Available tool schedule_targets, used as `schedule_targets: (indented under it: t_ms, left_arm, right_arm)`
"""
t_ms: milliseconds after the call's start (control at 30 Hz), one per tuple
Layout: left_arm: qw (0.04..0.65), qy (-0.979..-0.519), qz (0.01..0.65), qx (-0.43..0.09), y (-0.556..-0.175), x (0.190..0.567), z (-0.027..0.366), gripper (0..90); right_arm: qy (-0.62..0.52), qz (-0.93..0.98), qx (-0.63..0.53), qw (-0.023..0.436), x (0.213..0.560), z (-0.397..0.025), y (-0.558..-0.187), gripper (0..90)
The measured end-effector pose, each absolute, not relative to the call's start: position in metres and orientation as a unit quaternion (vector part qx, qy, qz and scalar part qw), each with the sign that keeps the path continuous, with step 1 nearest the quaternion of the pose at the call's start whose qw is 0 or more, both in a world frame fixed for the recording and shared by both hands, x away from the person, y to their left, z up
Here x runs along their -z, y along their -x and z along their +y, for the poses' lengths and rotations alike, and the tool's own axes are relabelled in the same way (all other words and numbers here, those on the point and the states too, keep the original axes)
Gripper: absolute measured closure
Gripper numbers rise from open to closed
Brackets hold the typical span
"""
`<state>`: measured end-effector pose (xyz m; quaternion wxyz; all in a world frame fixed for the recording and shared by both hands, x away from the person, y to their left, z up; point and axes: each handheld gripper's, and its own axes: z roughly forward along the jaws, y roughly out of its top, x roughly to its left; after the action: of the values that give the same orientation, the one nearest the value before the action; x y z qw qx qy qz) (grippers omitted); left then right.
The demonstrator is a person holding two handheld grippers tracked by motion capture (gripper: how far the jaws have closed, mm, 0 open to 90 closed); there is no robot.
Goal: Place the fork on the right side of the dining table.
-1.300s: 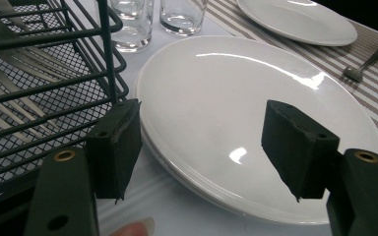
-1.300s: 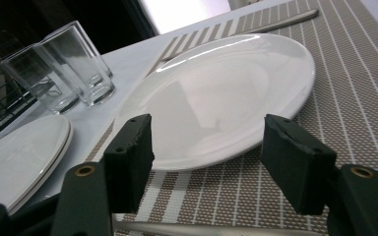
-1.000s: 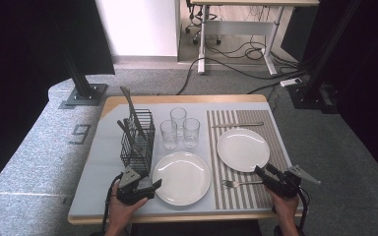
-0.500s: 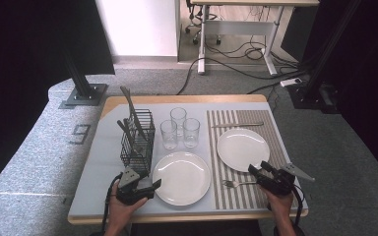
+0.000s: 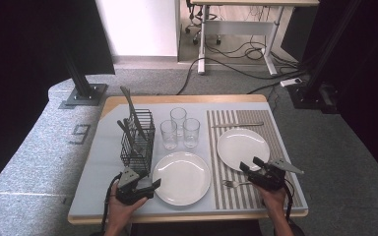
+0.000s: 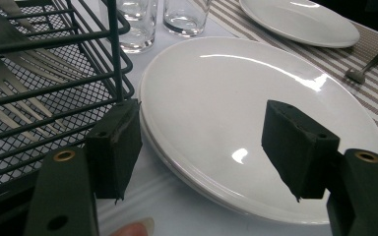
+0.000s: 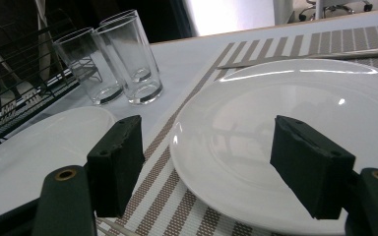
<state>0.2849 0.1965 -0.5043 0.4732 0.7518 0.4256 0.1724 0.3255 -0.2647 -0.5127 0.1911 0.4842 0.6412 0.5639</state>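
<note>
Two white plates are on the table. One plate (image 5: 182, 177) lies on the pale mat at the front, and my left gripper (image 5: 152, 186) stands open at its left rim. In the left gripper view the plate (image 6: 256, 123) lies just beyond my open left gripper (image 6: 202, 147), with nothing held. The other plate (image 5: 242, 149) lies on the striped placemat (image 5: 280, 142). My right gripper (image 5: 250, 166) is open at its near edge. In the right gripper view my right gripper (image 7: 206, 162) frames that plate (image 7: 300, 132) and is empty.
A black wire cutlery basket (image 5: 138, 140) with forks stands left of the front plate. Three glasses (image 5: 178, 129) stand behind the plate. A fork (image 5: 234, 184) lies on the placemat by my right gripper, and a knife (image 5: 237, 124) lies behind the right plate.
My right gripper has moved left and a little forward, up to the near edge of the right plate. The left gripper has stayed where it was.
</note>
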Motion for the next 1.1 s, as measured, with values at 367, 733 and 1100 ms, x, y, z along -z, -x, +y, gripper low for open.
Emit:
schedule_targets:
  t_ms: [367, 733, 1100]
  left_arm:
    - [0.474, -0.750, 0.426, -0.173, -0.285, 0.504, 0.198, 31.6]
    - [0.473, -0.751, 0.427, -0.174, -0.285, 0.504, 0.198, 31.5]
    - [0.473, -0.751, 0.426, -0.173, -0.285, 0.504, 0.197, 31.5]
  right_arm:
    - [-0.477, 0.643, -0.570, 0.183, 0.506, -0.254, -0.337, 28.5]
    - [-0.464, 0.652, -0.573, 0.176, 0.497, -0.243, -0.345, 28.6]
    - [-0.451, 0.660, -0.574, 0.178, 0.482, -0.235, -0.354, 28.8]
